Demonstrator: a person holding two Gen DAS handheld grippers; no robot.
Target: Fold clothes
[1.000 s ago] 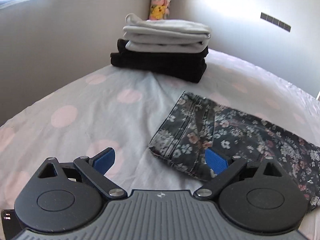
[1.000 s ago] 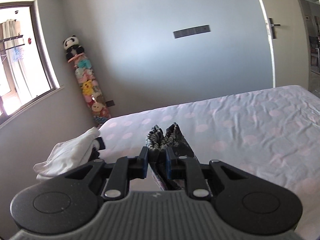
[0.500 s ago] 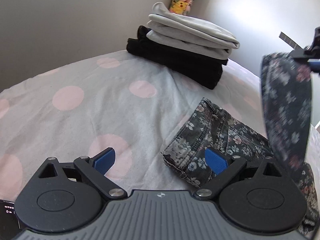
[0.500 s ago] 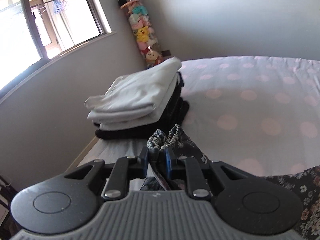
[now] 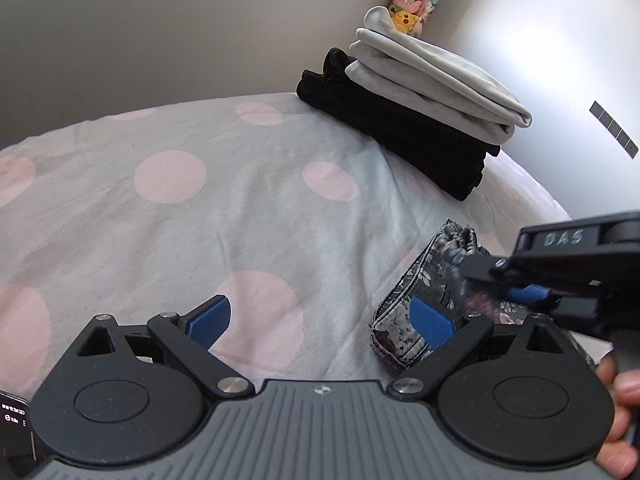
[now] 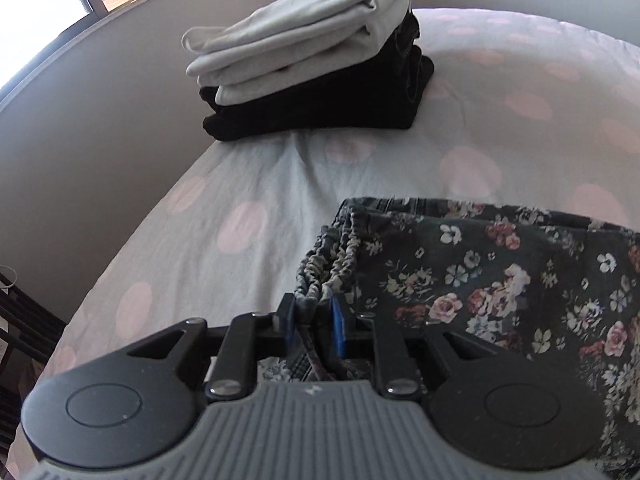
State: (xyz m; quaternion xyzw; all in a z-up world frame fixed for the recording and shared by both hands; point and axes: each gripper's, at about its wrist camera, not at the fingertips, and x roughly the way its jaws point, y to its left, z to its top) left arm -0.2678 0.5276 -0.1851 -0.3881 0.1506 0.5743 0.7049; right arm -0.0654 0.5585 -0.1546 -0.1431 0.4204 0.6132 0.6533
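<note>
A dark floral garment [image 6: 500, 276] lies folded on the polka-dot bed; its folded end [image 5: 404, 312] shows in the left wrist view. My right gripper [image 6: 314, 320] is shut on the garment's gathered elastic waistband [image 6: 332, 268] and holds it low over the folded cloth. It also shows in the left wrist view [image 5: 516, 284], coming in from the right. My left gripper [image 5: 320, 320] is open and empty just above the bed, its right finger beside the garment's folded end.
A stack of folded clothes, white [image 6: 304, 36] on black [image 6: 320, 108], sits at the far corner of the bed [image 5: 168, 200]; it also shows in the left wrist view [image 5: 424, 96]. Grey walls stand behind it. The bed edge [image 6: 100, 280] drops off at the left.
My right gripper has brought the waistband over and down onto the rest of the garment, making a fold. My left gripper stayed open and shifted slightly closer to the bed.
</note>
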